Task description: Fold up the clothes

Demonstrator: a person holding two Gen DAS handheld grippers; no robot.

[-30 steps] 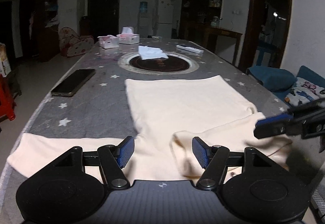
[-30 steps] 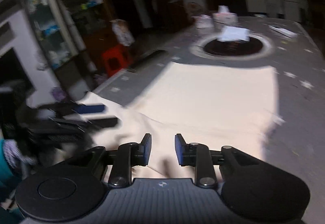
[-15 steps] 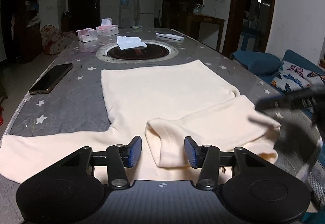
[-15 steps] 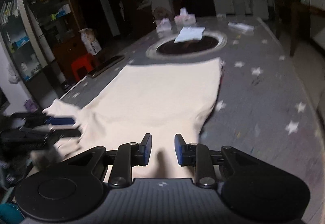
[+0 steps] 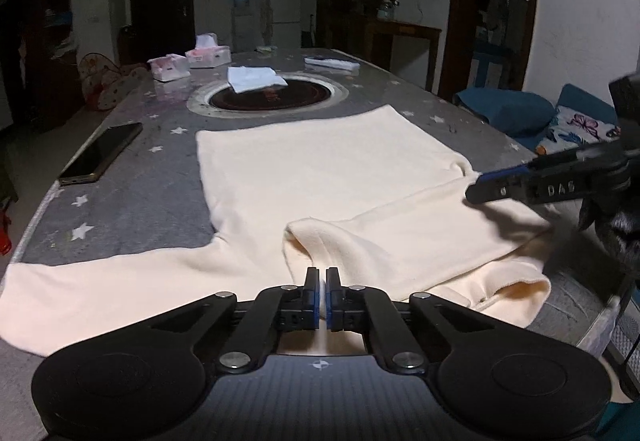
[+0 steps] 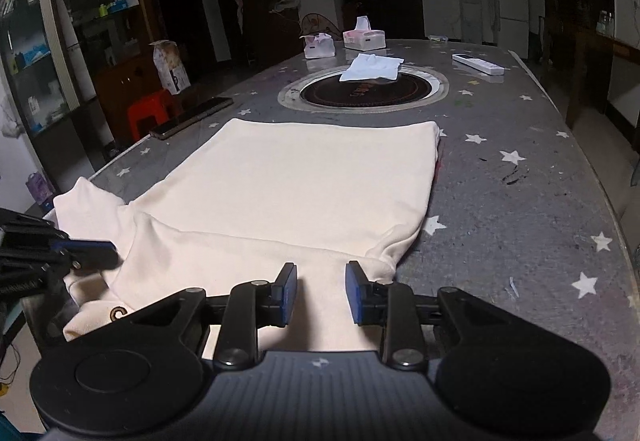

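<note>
Underneath, a star-printed grey table (image 5: 120, 201) bears a cream garment (image 5: 320, 177).

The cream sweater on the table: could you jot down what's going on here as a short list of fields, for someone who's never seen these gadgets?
Garment: cream sweater, spread flat on the grey starred table
Right sleeve: folded across the body
Left sleeve: stretched out sideways
Left gripper: shut, apparently pinching the sweater at the folded sleeve's cuff
Right gripper: open, low over the sweater's near right edge
Also on table: phone, two tissue boxes, white cloth, remote
</note>
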